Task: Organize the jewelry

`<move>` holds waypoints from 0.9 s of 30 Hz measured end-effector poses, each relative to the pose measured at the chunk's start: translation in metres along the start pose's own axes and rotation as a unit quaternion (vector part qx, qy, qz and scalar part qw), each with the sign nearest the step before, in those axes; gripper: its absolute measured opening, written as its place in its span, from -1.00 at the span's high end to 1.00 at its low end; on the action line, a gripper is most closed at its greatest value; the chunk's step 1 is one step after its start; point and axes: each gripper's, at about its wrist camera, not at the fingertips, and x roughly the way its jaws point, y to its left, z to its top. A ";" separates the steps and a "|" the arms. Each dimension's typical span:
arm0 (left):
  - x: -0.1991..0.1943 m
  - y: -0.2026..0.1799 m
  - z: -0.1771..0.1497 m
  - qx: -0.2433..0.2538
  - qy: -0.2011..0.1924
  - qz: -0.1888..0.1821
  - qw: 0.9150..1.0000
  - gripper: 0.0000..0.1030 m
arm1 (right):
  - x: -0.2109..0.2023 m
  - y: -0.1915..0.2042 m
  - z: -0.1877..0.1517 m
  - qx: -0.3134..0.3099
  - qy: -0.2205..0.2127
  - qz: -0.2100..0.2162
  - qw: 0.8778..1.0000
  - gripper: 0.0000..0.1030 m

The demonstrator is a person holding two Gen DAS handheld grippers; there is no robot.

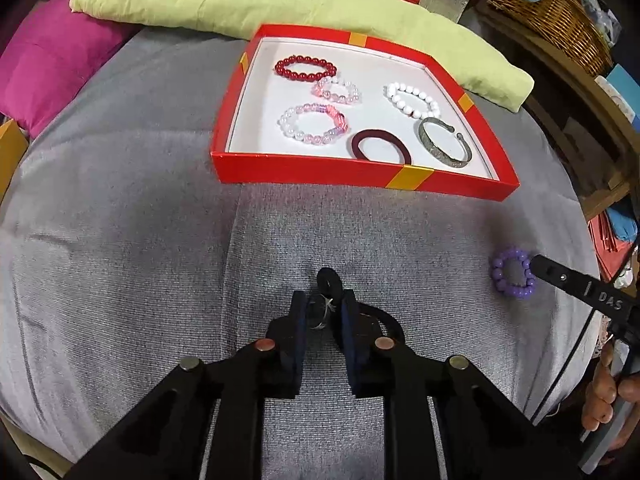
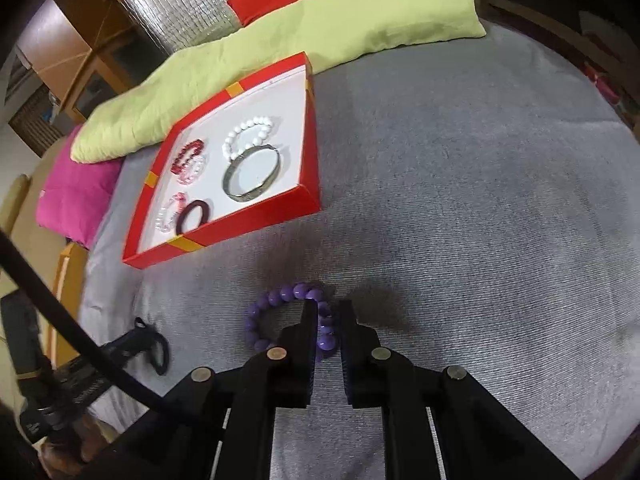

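Purple bead bracelet [image 2: 290,320] pinched by right gripper [image 2: 328,316], near-right of red tray [image 2: 260,226] | left gripper [image 1: 324,304] clamped on black hair tie [image 1: 329,280], near centre | advice: lift both straight off grey bedspread [image 2: 460,200], clear tray wall, release on bare liner.

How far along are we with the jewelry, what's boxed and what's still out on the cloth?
Done: six pieces lie in the red box, including the red bracelet, white bracelet and metal bangle. In hand: the right tongs pinch the purple bracelet, and the left tongs pinch a black hair tie; both items still rest on the grey cloth. Left: carrying both to the box.
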 end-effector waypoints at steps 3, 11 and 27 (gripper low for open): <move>-0.006 0.000 -0.001 0.006 -0.010 0.006 1.000 0.81 | 0.007 0.004 -0.001 -0.012 0.013 -0.010 1.000 0.69; -0.030 -0.002 -0.006 0.024 -0.035 0.012 0.999 0.81 | 0.011 0.021 -0.007 -0.065 0.001 -0.026 0.998 0.80; -0.082 -0.027 -0.008 0.088 -0.101 0.105 0.985 0.81 | -0.023 0.044 -0.001 -0.033 -0.078 0.073 0.994 0.80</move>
